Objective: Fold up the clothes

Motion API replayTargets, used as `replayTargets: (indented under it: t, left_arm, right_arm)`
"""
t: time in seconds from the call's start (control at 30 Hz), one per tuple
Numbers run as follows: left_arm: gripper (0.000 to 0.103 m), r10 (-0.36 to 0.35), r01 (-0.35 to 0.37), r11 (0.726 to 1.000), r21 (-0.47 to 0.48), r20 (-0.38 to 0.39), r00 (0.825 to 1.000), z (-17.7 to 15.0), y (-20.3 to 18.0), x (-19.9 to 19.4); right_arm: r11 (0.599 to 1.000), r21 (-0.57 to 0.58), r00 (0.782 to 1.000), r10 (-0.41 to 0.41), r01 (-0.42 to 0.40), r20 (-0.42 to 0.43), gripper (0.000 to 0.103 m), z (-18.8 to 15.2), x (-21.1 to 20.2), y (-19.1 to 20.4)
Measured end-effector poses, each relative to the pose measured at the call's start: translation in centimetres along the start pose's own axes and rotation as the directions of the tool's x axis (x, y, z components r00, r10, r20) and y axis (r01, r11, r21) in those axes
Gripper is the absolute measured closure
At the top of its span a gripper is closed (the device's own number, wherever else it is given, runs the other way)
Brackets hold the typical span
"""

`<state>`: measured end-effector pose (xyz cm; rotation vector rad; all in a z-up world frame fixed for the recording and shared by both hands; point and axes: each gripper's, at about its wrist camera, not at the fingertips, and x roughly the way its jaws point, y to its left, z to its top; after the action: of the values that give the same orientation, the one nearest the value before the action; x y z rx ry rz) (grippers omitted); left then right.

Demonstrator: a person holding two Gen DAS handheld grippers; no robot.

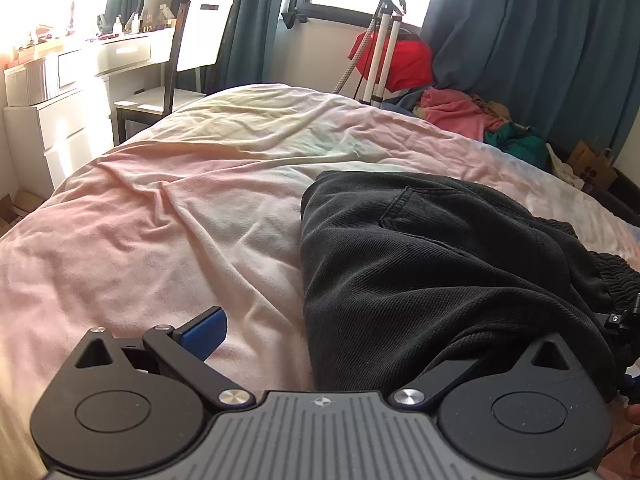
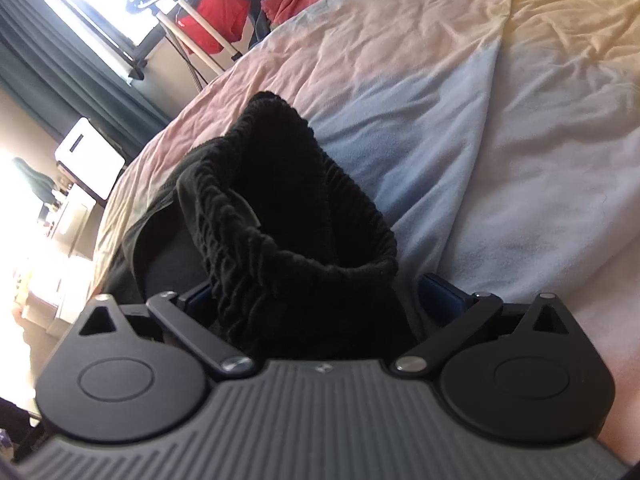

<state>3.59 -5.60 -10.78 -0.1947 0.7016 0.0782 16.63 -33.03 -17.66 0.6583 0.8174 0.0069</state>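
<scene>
From the left wrist, the black trousers (image 1: pixel 432 264) are lying on the bed (image 1: pixel 160 208), on its right half as this view shows it, with a patch pocket facing up and the gathered waistband bunching at the right edge. The left tool (image 1: pixel 320 320) is sitting low over the near edge of the garment. Its left blue pad (image 1: pixel 204 334) is showing bare over the sheet, while its right finger is hiding under the black cloth, so the jaws are standing wide and I cannot tell whether anything is being pinched. A pile of coloured clothes (image 1: pixel 460 116) is waiting at the far corner of the bed.

From the right wrist, the elasticated waistband (image 2: pixel 280 240) is rising in a crumpled mound straight ahead. The right tool (image 2: pixel 316 300) is standing fully spread, its blue pads (image 2: pixel 440 292) flanking the cloth without pressing on it, so the fabric is lying loose between them.

The trousers are looking like a soft, fairly thick twill: light enough to lift, limp, and likely to sag and slide out of shape. Taking hold at the waistband's outer corners, where the elastic is giving bulk to bite on, is probably the surest grip.
</scene>
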Motion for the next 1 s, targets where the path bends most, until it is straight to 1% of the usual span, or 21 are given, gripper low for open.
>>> replayTargets:
  t: [0.1, 0.27, 0.3, 0.33, 0.4, 0.5, 0.57, 0.7, 0.87, 1.0]
  left_arm:
    - [0.0, 0.003, -0.003, 1.0, -0.001, 0.0, 1.0, 0.0, 0.0, 0.0]
    - [0.0, 0.016, -0.016, 1.0, 0.003, 0.002, 1.0, -0.1, -0.2, 0.1]
    - [0.0, 0.018, -0.018, 1.0, 0.004, 0.002, 1.0, -0.2, -0.2, 0.1]
    - [0.0, 0.02, -0.02, 1.0, 0.006, 0.003, 1.0, -0.2, -0.2, 0.1]
    - [0.0, 0.027, -0.027, 1.0, 0.008, 0.002, 1.0, -0.3, -0.3, 0.2]
    - [0.0, 0.034, -0.034, 0.999, 0.008, 0.001, 0.999, -0.3, -0.3, 0.3]
    - [0.0, 0.037, -0.037, 0.999, 0.009, 0.001, 0.999, -0.4, -0.4, 0.3]
    - [0.0, 0.042, -0.042, 0.999, 0.012, 0.002, 0.999, -0.4, -0.5, 0.3]
    - [0.0, 0.043, -0.043, 0.999, 0.01, 0.0, 0.999, -0.5, -0.6, 0.3]
    - [0.0, 0.043, -0.043, 0.999, 0.009, -0.002, 0.999, -0.4, -0.6, 0.3]
  right_arm:
    - [0.999, -0.045, 1.0, -0.018, 0.018, 0.003, 0.0, -0.2, 0.0, 0.8]
    - [0.985, -0.16, 0.997, -0.066, 0.07, 0.032, 0.0, -0.7, -0.7, 3.0]
    - [0.976, -0.2, 0.996, -0.075, 0.082, 0.043, 0.001, -0.8, -0.9, 3.7]
    - [0.966, -0.241, 0.995, -0.083, 0.094, 0.055, 0.005, -1.0, -1.0, 4.4]
    - [0.944, -0.307, 0.992, -0.099, 0.118, 0.077, 0.005, -1.5, -1.4, 5.6]
    - [0.918, -0.368, 0.988, -0.119, 0.148, 0.102, 0.005, -2.0, -1.8, 6.5]
    - [0.911, -0.381, 0.986, -0.124, 0.156, 0.107, 0.005, -2.0, -1.8, 6.7]
    - [0.91, -0.383, 0.986, -0.125, 0.157, 0.108, 0.006, -1.8, -1.6, 6.7]
    - [0.895, -0.409, 0.983, -0.137, 0.176, 0.122, 0.006, -2.0, -1.3, 7.5]
    - [0.894, -0.411, 0.983, -0.139, 0.178, 0.123, 0.006, -2.2, -1.3, 7.6]
